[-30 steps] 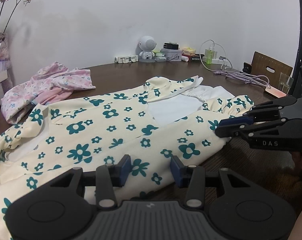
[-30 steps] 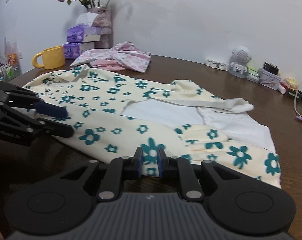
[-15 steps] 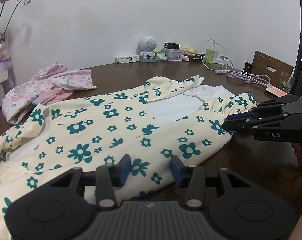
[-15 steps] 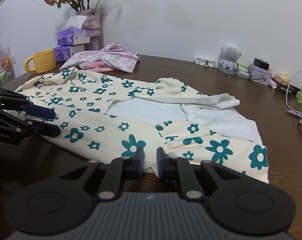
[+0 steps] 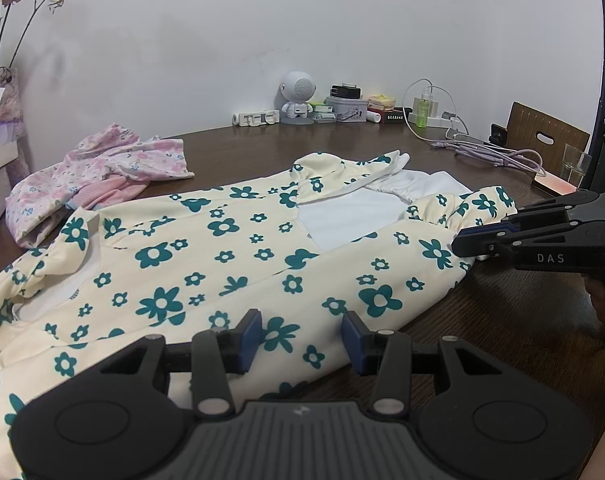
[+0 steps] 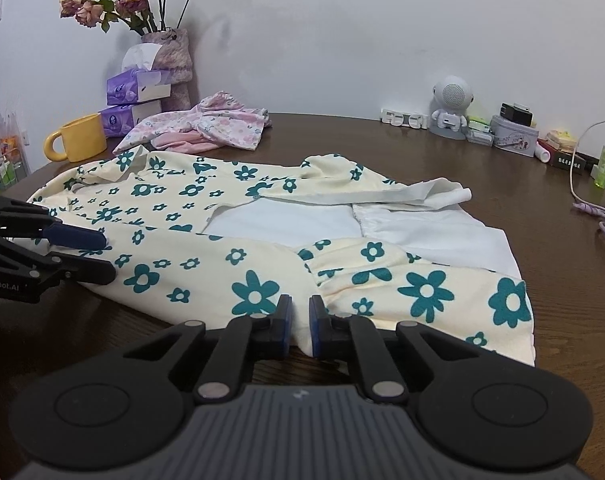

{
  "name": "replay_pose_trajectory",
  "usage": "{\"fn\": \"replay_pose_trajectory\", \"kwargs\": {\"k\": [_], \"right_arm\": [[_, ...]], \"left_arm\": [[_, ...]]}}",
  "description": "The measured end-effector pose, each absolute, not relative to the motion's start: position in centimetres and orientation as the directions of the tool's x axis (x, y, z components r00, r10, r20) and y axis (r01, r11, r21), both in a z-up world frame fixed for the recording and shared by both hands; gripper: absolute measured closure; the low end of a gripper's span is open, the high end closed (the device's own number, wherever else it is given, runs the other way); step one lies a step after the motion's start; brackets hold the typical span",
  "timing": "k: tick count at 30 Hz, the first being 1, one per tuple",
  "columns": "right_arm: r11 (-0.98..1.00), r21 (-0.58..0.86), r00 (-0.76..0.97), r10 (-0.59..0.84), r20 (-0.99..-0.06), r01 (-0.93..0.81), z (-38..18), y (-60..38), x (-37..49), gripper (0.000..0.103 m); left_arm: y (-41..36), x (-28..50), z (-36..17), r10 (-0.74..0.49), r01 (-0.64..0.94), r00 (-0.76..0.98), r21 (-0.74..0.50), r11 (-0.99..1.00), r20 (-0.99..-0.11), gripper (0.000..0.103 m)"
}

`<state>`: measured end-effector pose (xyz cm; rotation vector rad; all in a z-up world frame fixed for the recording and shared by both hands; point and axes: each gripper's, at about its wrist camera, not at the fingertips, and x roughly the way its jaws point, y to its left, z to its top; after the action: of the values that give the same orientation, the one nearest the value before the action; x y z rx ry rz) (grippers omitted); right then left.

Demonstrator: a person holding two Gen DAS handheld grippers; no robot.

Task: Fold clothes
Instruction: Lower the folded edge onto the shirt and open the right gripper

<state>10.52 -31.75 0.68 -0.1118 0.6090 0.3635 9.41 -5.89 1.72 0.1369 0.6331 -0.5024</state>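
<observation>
A cream garment with teal flowers (image 5: 222, 248) lies spread across the dark wooden table (image 5: 502, 320), its white lining showing in the middle (image 6: 286, 224). My left gripper (image 5: 301, 338) is open, its blue pads wide apart over the garment's near edge. From the right wrist view the left gripper (image 6: 102, 256) sits at the cloth's left end. My right gripper (image 6: 300, 316) has its pads close together with a fold of the garment's (image 6: 222, 256) near edge between them. Seen from the left wrist view, the right gripper (image 5: 460, 240) meets the cloth near the gathered cuff.
A pink floral garment (image 6: 206, 128) lies bunched at the back left. Behind it stand a yellow mug (image 6: 78, 142), tissue boxes (image 6: 138, 88) and a vase of flowers (image 6: 174, 64). A white robot figure (image 5: 296, 96), small boxes, cables (image 5: 494, 152) and a glass (image 5: 574, 164) line the far edge.
The right gripper drew back from the cloth, opened slightly, then came in again onto the near edge by the cuff. The left gripper stayed put and open.
</observation>
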Motion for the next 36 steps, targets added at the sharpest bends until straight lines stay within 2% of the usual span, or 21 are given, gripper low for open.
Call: {"fn": "replay_pose_trajectory", "kwargs": {"k": [28,36], "right_arm": [[0.942,0.023,0.770,0.287,-0.570,-0.334,0.8,-33.2,10.2,0.097],[0.965,-0.028,0.797,0.199,-0.571,-0.261,0.8,-35.2,10.4,0.096]], "left_arm": [[-6.0,9.4,1.7,-0.401,0.478,0.696,-0.032,0.878,-0.596,0.060],[-6.4,9.3,1.6,-0.376,0.457,0.707,-0.019,0.889,-0.599,0.059]]}}
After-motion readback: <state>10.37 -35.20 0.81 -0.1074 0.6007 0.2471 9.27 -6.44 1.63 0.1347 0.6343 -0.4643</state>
